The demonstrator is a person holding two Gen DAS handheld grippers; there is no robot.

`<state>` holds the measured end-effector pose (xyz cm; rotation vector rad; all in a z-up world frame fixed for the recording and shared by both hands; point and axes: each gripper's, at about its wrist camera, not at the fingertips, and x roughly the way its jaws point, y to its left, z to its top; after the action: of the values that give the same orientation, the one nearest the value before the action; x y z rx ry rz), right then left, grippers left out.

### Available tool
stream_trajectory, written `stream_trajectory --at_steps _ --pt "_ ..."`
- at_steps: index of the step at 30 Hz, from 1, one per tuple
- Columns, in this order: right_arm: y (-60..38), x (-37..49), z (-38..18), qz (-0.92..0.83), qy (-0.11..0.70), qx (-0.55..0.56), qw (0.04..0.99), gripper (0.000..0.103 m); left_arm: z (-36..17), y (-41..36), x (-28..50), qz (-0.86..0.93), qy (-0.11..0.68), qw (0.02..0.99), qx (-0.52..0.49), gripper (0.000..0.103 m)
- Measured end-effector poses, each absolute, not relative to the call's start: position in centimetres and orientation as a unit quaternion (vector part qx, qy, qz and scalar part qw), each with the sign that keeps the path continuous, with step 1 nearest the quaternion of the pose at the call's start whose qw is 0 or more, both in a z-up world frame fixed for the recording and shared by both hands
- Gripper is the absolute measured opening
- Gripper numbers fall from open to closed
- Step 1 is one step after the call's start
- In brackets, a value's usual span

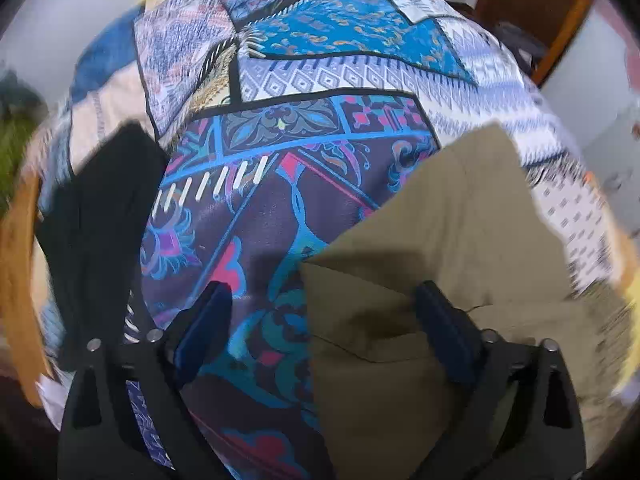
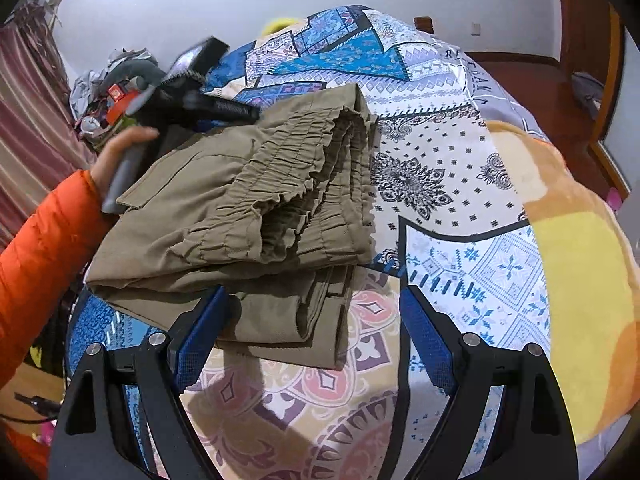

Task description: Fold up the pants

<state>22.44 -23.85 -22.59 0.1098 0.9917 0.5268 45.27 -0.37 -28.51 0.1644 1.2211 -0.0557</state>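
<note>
The khaki pants (image 2: pixel 248 216) lie folded in a thick stack on the patterned bedspread (image 2: pixel 440 184), with the gathered elastic waistband facing right. My right gripper (image 2: pixel 316 316) hovers open at the stack's near edge; its left finger (image 2: pixel 204 332) is beside the lowest layer and its pads press on nothing. In the left wrist view the pants (image 1: pixel 460 220) fill the lower right. My left gripper (image 1: pixel 324 308) stands wide open, pointing steeply down over the pants' left edge, with the right finger (image 1: pixel 440 332) above the cloth. A hand (image 2: pixel 116 152) in an orange sleeve carries that gripper at the stack's far left.
A black garment (image 1: pixel 100 208) lies at the bed's left side. A yellow and orange plush blanket (image 2: pixel 580 280) covers the right of the bed. Cluttered items (image 2: pixel 112 88) and a striped curtain (image 2: pixel 28 128) stand at the back left; wooden floor (image 2: pixel 532 88) shows beyond the bed.
</note>
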Motion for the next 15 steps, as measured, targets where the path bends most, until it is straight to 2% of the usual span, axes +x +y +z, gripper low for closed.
stream_trajectory --at_steps 3,6,15 --pt "-23.8 22.5 -22.4 0.247 0.469 0.041 0.847 0.085 -28.2 -1.0 44.0 -0.005 0.552 0.823 0.133 0.100" --pt "-23.9 22.6 -22.1 0.242 0.466 0.035 0.851 0.085 -27.8 -0.1 42.6 0.005 0.548 0.824 0.141 0.100" --pt "-25.2 21.4 -20.4 0.230 0.442 0.047 0.866 0.085 -25.8 6.7 35.7 0.013 0.556 0.829 0.060 0.100"
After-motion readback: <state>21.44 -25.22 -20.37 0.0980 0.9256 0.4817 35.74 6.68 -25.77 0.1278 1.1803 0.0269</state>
